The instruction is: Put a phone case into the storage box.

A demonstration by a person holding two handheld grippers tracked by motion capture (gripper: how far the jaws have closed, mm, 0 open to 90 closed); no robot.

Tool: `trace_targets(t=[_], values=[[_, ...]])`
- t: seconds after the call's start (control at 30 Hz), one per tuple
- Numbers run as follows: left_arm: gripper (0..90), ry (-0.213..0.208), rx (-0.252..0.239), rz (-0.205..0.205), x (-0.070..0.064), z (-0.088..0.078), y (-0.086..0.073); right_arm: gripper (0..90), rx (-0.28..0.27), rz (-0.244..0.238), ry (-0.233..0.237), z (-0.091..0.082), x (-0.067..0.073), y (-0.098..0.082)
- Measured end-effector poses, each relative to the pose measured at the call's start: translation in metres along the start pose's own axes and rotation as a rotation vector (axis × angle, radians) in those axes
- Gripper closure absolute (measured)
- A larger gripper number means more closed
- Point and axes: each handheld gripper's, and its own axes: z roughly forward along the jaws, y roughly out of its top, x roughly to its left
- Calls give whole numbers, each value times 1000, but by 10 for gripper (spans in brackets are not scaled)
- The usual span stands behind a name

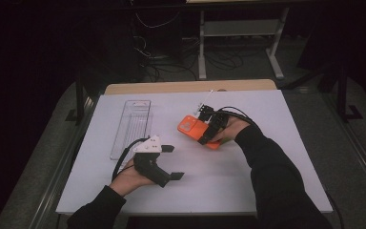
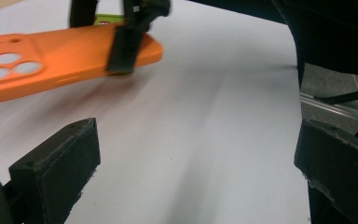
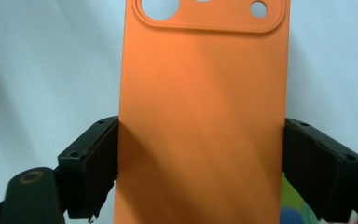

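Phone case (image 3: 200, 116), orange, is clamped across its width by the right gripper (image 1: 213, 131), raised above the white table (image 1: 248, 181) right of centre. Left gripper (image 1: 171, 162), jaws spread and empty, rests near left. Probable next move: transfer toward the clear tray (image 1: 132, 125), far left. Surrounding room is dark.

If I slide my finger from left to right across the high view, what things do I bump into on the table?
Clear plastic tray → left gripper, open and empty → orange phone case, held in the right gripper → the person's dark right sleeve.
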Motion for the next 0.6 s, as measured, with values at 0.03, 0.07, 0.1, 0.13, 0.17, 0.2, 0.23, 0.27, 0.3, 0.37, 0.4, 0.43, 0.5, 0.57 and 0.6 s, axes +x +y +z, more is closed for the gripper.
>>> trace_targets(t=[0.03,0.07,0.1,0.13,0.17,0.2,0.23,0.27,0.3,0.37,0.4,0.43,0.5,0.57,0.6], values=[[0,1,6,1,0,-1,2,152,2,-10,3,-2,-1,-3],[0,-4,6,-7,1,-2,4,152,5,-13,8,-5,-1,-6],[0,-10,16,-10,1,-3,6,152,10,-25,13,-7,-1,-9],[0,-15,24,3,1,-3,7,152,9,-29,11,-10,-1,-12],[0,-18,40,15,2,-3,10,152,3,-37,11,-12,-1,-16],[0,-17,55,20,3,-2,11,152,2,-44,15,-14,-1,-20],[0,-22,67,28,3,-1,13,152,10,-52,10,-16,0,-23],[0,-20,75,34,4,0,15,152,14,-63,9,-19,1,-26],[0,-25,76,31,5,0,17,152,12,-74,16,-21,1,-30],[0,-26,95,52,7,0,22,152,15,-89,16,-24,1,-36],[0,-28,107,66,9,0,25,152,18,-90,15,-25,1,-39],[0,-30,112,72,10,1,27,152,19,-98,18,-27,0,-41],[0,-32,128,91,11,2,32,152,19,-106,16,-29,0,-45],[0,-29,138,105,13,3,37,152,23,-117,20,-30,1,-48],[0,-28,139,115,14,4,39,152,27,-127,17,-30,2,-50]])
